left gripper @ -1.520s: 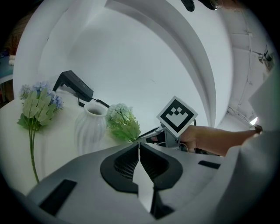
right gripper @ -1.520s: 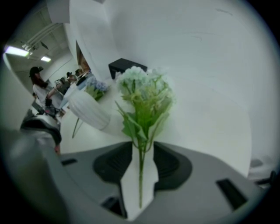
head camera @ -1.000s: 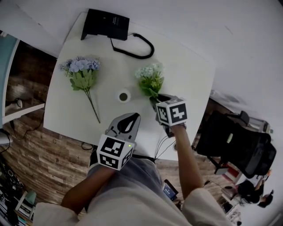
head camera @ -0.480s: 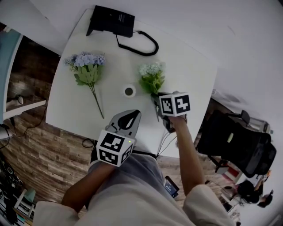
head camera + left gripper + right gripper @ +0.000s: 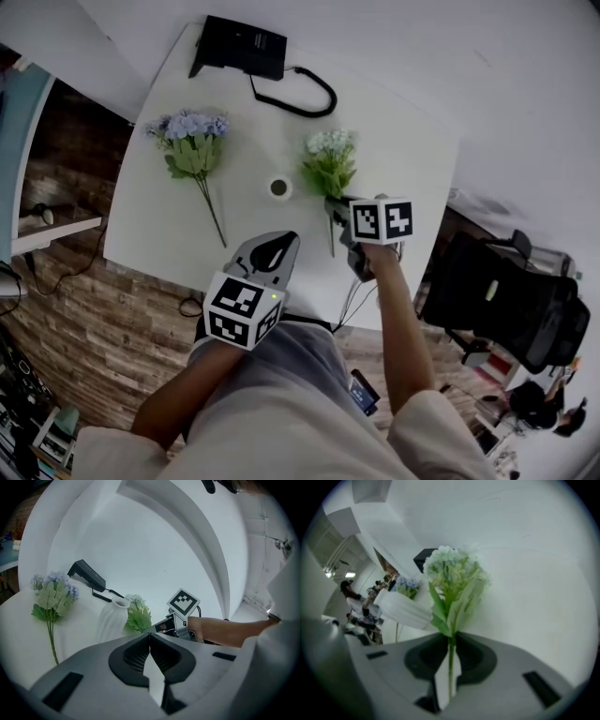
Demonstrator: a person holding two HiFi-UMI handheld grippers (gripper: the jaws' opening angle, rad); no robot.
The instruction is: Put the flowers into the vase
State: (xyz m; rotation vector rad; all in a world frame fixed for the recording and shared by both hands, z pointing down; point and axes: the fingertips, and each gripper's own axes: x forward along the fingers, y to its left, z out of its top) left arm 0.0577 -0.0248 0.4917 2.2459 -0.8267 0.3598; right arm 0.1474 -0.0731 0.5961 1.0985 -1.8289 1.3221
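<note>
Over table (image 5: 403,141), right tool (image 5: 450,641) just clamping pale flower stem (image 5: 450,660), left tool (image 5: 150,641) closed, empty

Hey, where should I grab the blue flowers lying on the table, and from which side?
Take the blue flowers by the bare stem, below the leaves. The bunch lies flat on the table with the stem pointing toward you, so come down from above, jaws across it; blooms and leaves would likely crush.
</note>
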